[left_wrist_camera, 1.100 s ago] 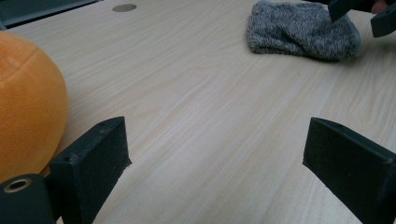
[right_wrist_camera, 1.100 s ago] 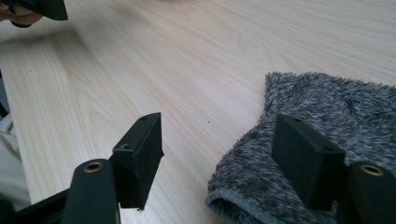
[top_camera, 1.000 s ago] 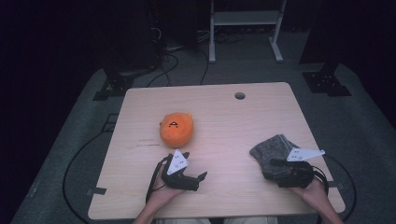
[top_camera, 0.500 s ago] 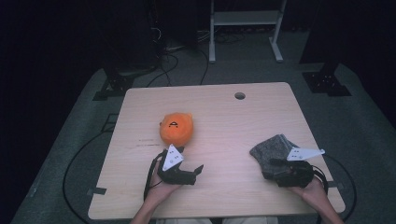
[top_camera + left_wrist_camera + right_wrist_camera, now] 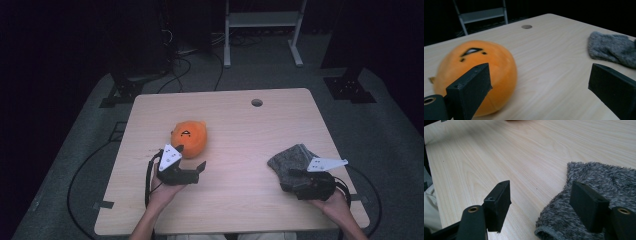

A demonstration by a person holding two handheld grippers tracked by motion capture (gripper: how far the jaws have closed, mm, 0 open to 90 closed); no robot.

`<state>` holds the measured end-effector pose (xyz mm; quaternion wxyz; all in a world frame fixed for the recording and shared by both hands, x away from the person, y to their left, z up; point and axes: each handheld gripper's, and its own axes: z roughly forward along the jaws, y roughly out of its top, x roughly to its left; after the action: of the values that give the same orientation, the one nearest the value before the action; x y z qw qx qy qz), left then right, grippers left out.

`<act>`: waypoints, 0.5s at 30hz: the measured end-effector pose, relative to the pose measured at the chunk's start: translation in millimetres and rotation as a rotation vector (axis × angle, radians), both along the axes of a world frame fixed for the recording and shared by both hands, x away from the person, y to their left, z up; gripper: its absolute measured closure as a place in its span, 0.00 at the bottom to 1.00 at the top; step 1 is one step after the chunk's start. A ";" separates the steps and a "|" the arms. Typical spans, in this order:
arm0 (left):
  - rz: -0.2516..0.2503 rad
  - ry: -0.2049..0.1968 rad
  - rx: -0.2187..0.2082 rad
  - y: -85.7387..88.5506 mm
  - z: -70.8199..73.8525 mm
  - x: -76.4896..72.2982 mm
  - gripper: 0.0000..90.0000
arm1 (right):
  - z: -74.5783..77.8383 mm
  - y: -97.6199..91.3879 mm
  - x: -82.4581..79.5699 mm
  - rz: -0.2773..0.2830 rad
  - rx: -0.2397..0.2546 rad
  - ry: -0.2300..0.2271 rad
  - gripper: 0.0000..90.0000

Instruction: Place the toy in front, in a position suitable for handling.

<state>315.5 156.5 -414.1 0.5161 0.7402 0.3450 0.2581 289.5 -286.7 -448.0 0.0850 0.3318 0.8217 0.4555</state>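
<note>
An orange round plush with a small black face lies left of the middle of the wooden table. My left gripper stands open at the plush's near side. In the left gripper view its left jaw is in front of the plush, and bare wood lies between the jaws of the left gripper. A grey fuzzy cloth lies at the right front. My right gripper is open at its near edge. In the right gripper view one jaw of the right gripper hangs over the cloth, the other over wood.
A cable hole sits near the table's far edge. A white metal stand and dark equipment legs stand on the floor behind. Cables loop on the grey floor at the left.
My left gripper has moved forward and left, up to the near side of the orange plush. The right gripper and the grey cloth have stayed put.
</note>
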 end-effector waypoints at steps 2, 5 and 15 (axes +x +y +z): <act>0.019 -0.008 -0.013 3.7 2.4 4.1 0.04 | -0.3 -0.3 0.1 0.002 -0.001 -0.001 0.35; 0.047 -0.008 -0.015 9.1 4.3 11.1 0.03 | -0.5 -0.3 0.0 0.001 -0.001 0.002 0.35; 0.157 -0.002 -0.050 23.7 8.0 42.7 0.04 | -0.9 2.6 0.1 0.007 -0.008 0.002 0.35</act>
<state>358.2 180.2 -406.2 0.5132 0.6974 0.4077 0.2898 289.6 -284.1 -449.0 0.0837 0.3290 0.8249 0.4520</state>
